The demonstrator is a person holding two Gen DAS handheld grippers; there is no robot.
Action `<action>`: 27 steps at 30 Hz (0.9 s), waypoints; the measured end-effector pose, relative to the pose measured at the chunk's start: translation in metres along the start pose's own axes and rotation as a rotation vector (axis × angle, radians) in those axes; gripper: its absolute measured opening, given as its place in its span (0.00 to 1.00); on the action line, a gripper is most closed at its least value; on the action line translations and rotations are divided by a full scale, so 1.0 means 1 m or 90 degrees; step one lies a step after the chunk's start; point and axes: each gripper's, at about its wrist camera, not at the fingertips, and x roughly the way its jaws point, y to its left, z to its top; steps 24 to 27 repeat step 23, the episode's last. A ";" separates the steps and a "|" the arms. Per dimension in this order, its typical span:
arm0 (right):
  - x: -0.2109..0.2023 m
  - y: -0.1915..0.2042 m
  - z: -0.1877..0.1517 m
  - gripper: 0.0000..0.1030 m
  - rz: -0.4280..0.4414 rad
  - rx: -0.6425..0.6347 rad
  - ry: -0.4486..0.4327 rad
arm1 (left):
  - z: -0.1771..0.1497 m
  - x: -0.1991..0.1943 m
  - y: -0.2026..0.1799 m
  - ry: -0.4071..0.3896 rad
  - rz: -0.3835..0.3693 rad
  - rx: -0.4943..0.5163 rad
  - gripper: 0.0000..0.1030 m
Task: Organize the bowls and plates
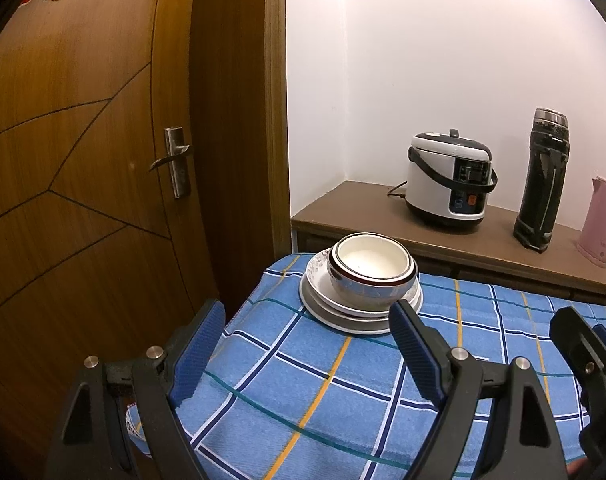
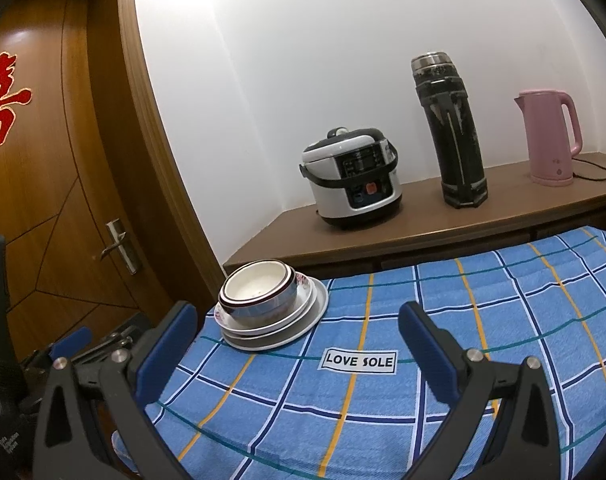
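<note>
Nested white bowls [image 1: 373, 270] with a dark red rim sit on a stack of white plates [image 1: 323, 308] at the far left corner of the blue checked tablecloth [image 1: 323, 392]. My left gripper [image 1: 307, 328] is open and empty, a little short of the stack. In the right wrist view the same bowls [image 2: 259, 288] and plates [image 2: 303, 320] lie ahead to the left. My right gripper [image 2: 297, 332] is open too, holding nothing, above the cloth [image 2: 423, 360] and back from the stack. The right gripper's black frame shows in the left wrist view at the right edge.
A brown sideboard [image 2: 483, 216] behind the table carries a rice cooker [image 2: 353, 178], a tall black flask [image 2: 455, 132] and a pink kettle [image 2: 549, 136]. A wooden door [image 1: 83, 160] with a metal handle stands to the left. A "LOVE SOLE" label [image 2: 359, 360] is on the cloth.
</note>
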 end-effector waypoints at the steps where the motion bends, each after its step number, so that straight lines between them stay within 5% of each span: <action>1: 0.000 -0.001 0.000 1.00 0.000 0.001 0.001 | 0.000 0.000 0.000 0.001 0.000 -0.001 0.83; 15: 0.000 -0.007 -0.001 1.00 0.003 0.008 0.006 | 0.000 0.006 0.000 0.018 -0.024 -0.017 0.83; 27: 0.001 -0.011 -0.002 1.00 0.002 0.014 0.010 | -0.003 0.007 -0.010 0.013 0.005 0.010 0.83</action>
